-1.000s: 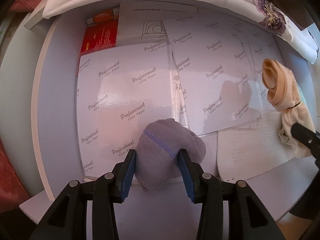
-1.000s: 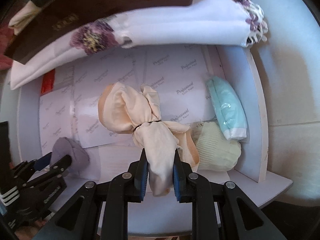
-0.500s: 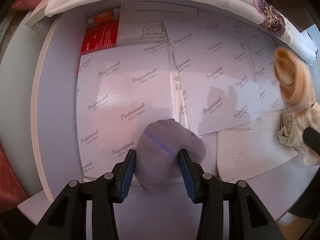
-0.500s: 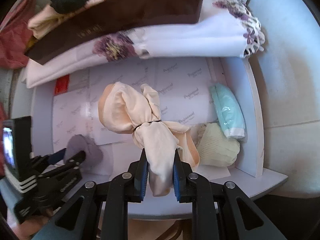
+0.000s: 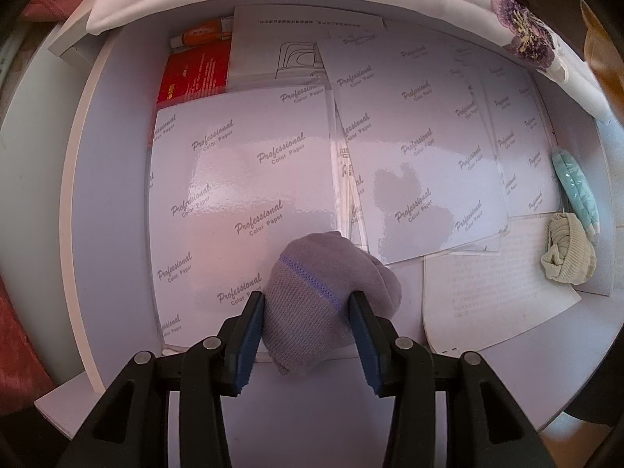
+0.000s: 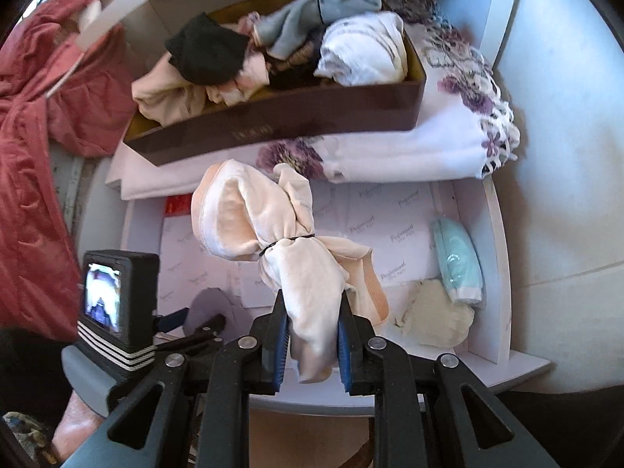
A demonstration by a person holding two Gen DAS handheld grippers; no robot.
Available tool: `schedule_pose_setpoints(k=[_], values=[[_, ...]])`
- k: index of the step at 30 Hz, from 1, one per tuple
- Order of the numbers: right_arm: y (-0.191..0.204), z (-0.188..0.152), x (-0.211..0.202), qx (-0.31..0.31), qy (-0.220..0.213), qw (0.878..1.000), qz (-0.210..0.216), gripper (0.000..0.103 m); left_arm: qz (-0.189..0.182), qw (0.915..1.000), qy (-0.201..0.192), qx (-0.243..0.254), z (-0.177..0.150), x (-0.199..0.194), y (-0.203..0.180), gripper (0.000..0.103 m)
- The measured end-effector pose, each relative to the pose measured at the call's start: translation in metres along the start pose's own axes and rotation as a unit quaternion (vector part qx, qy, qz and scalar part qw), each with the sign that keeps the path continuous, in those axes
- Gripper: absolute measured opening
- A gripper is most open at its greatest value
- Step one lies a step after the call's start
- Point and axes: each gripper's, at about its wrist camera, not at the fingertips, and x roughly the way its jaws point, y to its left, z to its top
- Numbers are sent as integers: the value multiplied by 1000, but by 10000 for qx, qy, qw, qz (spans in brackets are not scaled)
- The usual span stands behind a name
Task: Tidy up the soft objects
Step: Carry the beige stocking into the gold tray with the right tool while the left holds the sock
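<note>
The left gripper [image 5: 308,327] squeezes a purple sock ball [image 5: 331,292] that sits low on the white shelf [image 5: 117,179], on shiny papers [image 5: 241,195]. The right gripper [image 6: 312,339] squeezes a peach cloth bundle [image 6: 273,234], held up in the air in front of a brown box [image 6: 280,124] full of soft clothes.

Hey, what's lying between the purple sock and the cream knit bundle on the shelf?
Only flat paper: a glossy Professional Color Paper sheet and a plain printed sheet lie between the purple sock and the cream knit bundle, seen in the left wrist view.
</note>
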Motion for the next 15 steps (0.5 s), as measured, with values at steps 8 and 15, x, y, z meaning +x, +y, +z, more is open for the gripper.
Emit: schedule_pose_setpoints(k=[8, 15], values=[[-3, 8, -6, 54, -151, 9998, 137, 21, -36, 10000, 4, 3, 0, -1, 1, 45], [6, 20, -23, -57, -472, 9982, 375, 21, -64, 10000, 11, -22, 0, -2, 3, 45]])
